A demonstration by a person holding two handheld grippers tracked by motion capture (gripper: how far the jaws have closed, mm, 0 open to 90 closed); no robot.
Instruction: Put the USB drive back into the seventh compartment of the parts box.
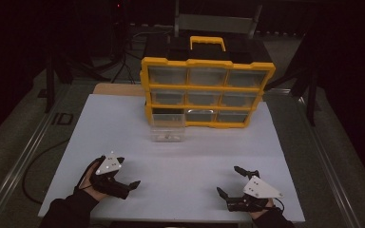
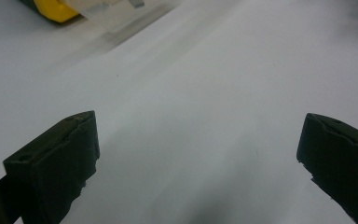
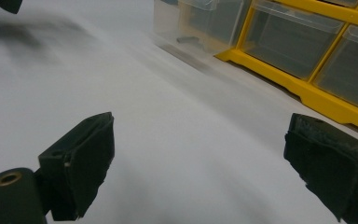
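Observation:
A yellow organizer (image 1: 207, 88) with clear drawers stands upright at the back middle of the white table (image 1: 123, 123). Its bottom-left drawer (image 1: 168, 130) is pulled out toward me, with small dark parts lying in it. My left gripper (image 1: 128, 172) rests near the front left of the table, open and holding nothing. At the front right, my right gripper (image 1: 229, 180) is also open and holds nothing. In the left gripper view the gripper (image 2: 198, 154) points over bare table toward the drawer (image 2: 107, 11). From the right gripper (image 3: 198, 158), the drawer (image 3: 186, 28) and the organizer (image 3: 307, 56) lie ahead.
The organizer has a yellow carry handle (image 1: 207, 42) on top. Metal rails (image 1: 24, 156) run along both sides of the table, with dark stands and cables behind. The other gripper's jaw tip (image 3: 7, 4) shows at the top left of the right gripper view.

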